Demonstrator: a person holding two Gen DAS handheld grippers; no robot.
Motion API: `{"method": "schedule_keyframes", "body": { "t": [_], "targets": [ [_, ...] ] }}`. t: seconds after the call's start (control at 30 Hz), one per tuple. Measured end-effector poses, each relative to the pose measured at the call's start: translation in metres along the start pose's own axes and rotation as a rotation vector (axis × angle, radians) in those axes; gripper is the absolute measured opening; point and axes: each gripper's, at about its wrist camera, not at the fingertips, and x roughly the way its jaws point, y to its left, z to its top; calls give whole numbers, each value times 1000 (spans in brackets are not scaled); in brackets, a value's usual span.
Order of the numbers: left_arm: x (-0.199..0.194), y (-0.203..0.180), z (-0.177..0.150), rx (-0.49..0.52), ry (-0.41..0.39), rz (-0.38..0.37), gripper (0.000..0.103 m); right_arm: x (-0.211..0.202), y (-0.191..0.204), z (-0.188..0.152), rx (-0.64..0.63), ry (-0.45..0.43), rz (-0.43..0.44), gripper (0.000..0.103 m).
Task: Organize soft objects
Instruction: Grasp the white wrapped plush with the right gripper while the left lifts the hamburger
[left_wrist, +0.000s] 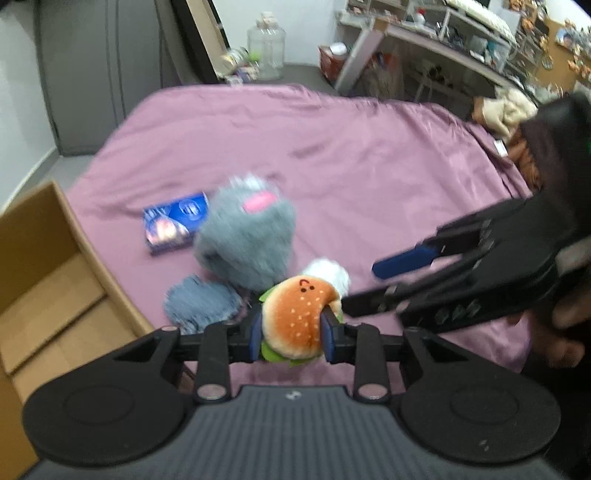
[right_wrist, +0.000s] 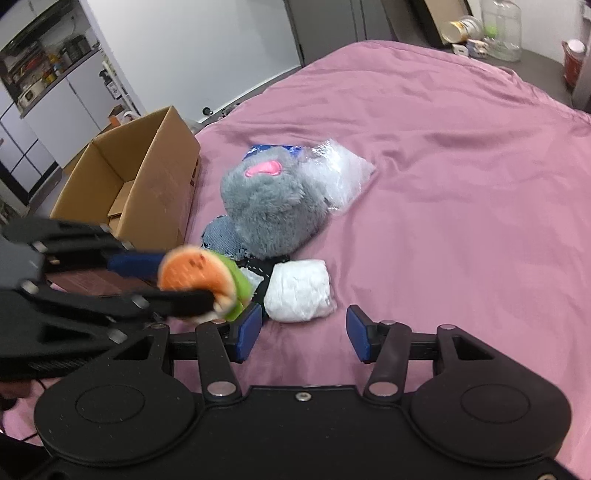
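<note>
A burger plush (left_wrist: 299, 317) sits squeezed between the blue pads of my left gripper (left_wrist: 292, 338), just above the pink bedsheet (left_wrist: 332, 155). The right wrist view shows the same burger (right_wrist: 195, 273) held in the left gripper (right_wrist: 177, 284) near the cardboard box (right_wrist: 162, 177). My right gripper (right_wrist: 303, 334) is open with nothing between its pads. A white wrapped bundle (right_wrist: 299, 290) lies just beyond it. A grey fluffy plush (right_wrist: 273, 210) with a pink patch lies behind the bundle. A denim piece (right_wrist: 221, 232) lies at its left and a clear plastic bag (right_wrist: 343, 173) at its right.
The open cardboard box (left_wrist: 22, 236) stands against the bed's left edge. A blue box (left_wrist: 173, 221) lies on the sheet left of the grey plush (left_wrist: 247, 240). A tan plush (left_wrist: 506, 110) lies at the bed's far right. A glass jar (left_wrist: 266, 48) and cluttered shelves stand beyond the bed.
</note>
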Motion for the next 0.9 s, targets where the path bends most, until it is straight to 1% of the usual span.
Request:
{"method": "schedule_keyframes", "body": {
  "t": [0.07,0.23,0.43,0.5,0.53,0.57,0.67,0.9],
  "targets": [
    [-7,0,6,-5,-27,17,30,5,3,1,-18,3,-5,51],
    [-14,0,17,-10,-56,54,30,14,5,4,13,9,-4,51],
    [-15,2,22,-32,-71,76,30,24,14,9,-22,-4,-49,52],
    [-14,4,22,-43,-73,82,30,27,16,9,-31,-9,-64,50],
    [-14,5,22,-48,-73,83,30,27,17,10,-36,-8,-71,44],
    [-13,6,22,-52,-72,84,30,27,17,10,-36,-5,-75,44],
    [-14,8,22,-53,-77,84,30,19,20,12,-27,-28,-72,43],
    [-25,9,24,-65,-110,79,30,-8,24,20,-14,-74,-97,43]
  ]
}}
